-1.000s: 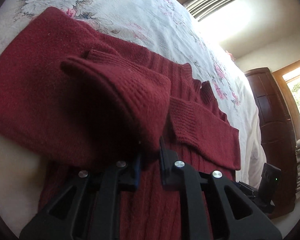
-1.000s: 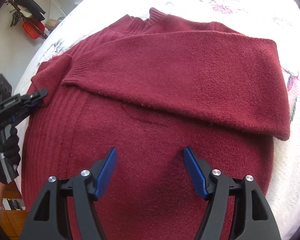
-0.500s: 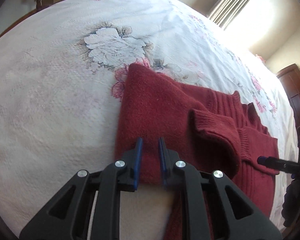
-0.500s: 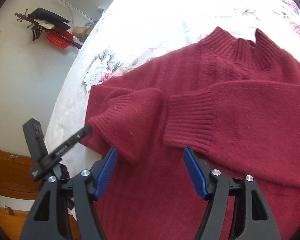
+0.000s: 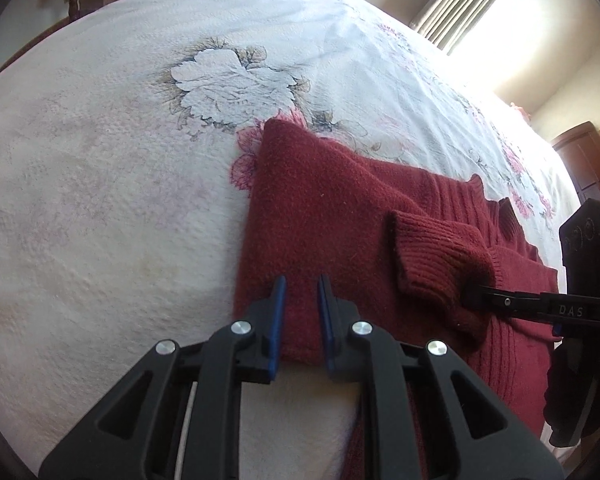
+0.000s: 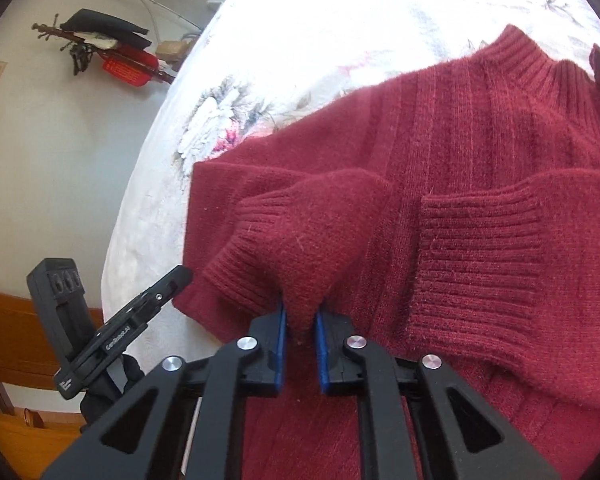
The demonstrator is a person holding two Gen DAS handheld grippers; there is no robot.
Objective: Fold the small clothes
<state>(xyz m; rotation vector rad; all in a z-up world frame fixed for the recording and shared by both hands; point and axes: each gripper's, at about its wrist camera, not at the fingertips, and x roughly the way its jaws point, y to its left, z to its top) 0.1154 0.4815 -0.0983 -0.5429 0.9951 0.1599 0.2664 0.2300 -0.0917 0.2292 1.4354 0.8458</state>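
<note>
A dark red knit sweater [image 5: 320,208] [image 6: 480,140] lies on the floral white bedspread [image 5: 100,200] [image 6: 300,20], both sleeves folded across its front. My left gripper [image 5: 302,280] [image 6: 182,274] is at the near edge of the folded left sleeve. Its fingers stand narrowly apart with the red knit between them, and the fabric there looks flat. My right gripper [image 6: 301,316] [image 5: 472,296] is shut on that sleeve's ribbed cuff [image 6: 300,232] [image 5: 432,256], which is pulled up into a peak. The other cuff [image 6: 480,248] lies flat just to the right.
The bedspread stretches wide to the left and beyond the sweater. A dark wooden wardrobe [image 5: 592,168] and curtains [image 5: 460,0] stand past the bed. A wall rack with bags [image 6: 112,52] hangs left. A black-gloved hand [image 5: 580,392] [image 6: 108,396] holds each tool.
My left gripper has drawn back and lowered the lifted sleeve flat onto the sweater. My right gripper, wide open over the body before, has moved to the cuff and shut on it.
</note>
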